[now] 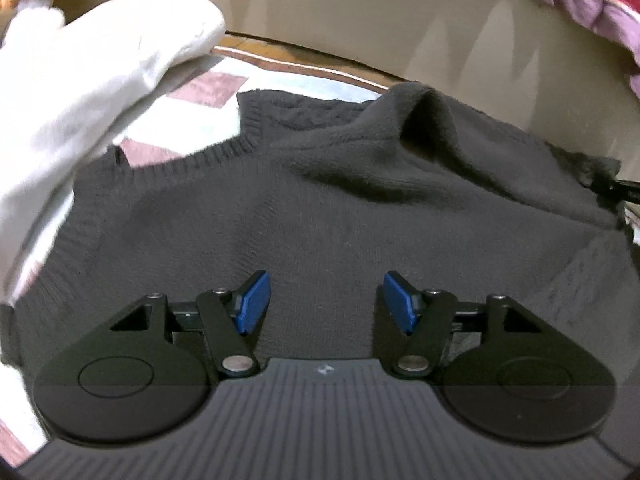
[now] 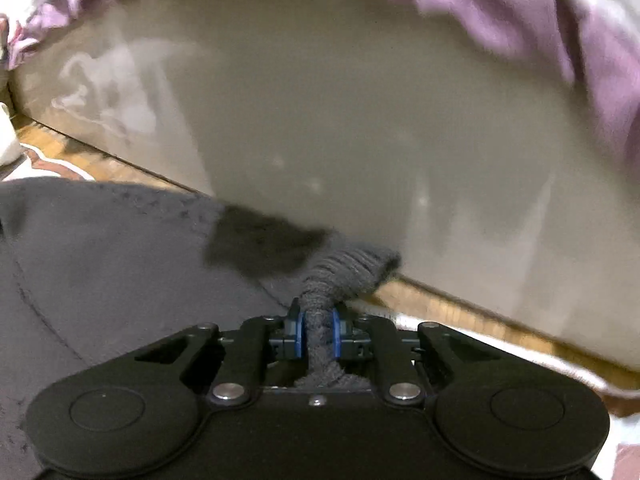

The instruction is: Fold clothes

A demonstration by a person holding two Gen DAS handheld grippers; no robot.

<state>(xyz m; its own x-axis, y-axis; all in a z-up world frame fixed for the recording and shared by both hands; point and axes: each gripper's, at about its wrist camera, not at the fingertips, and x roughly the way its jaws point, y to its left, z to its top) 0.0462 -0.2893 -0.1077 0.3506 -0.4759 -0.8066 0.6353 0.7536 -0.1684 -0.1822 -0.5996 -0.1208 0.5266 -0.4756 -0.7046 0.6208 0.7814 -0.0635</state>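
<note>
On a pale mat with dusky-pink patches, laid over a wood floor, a dark grey knitted sweater lies spread, reaching the mat's far edge. Beyond runs a beige fabric wall, with purple cloth draped over its top. White cloth covers the mat's left side. The left gripper hovers over the sweater, jaws wide apart and empty. The right gripper pinches a bunched ribbed edge of the sweater.
</note>
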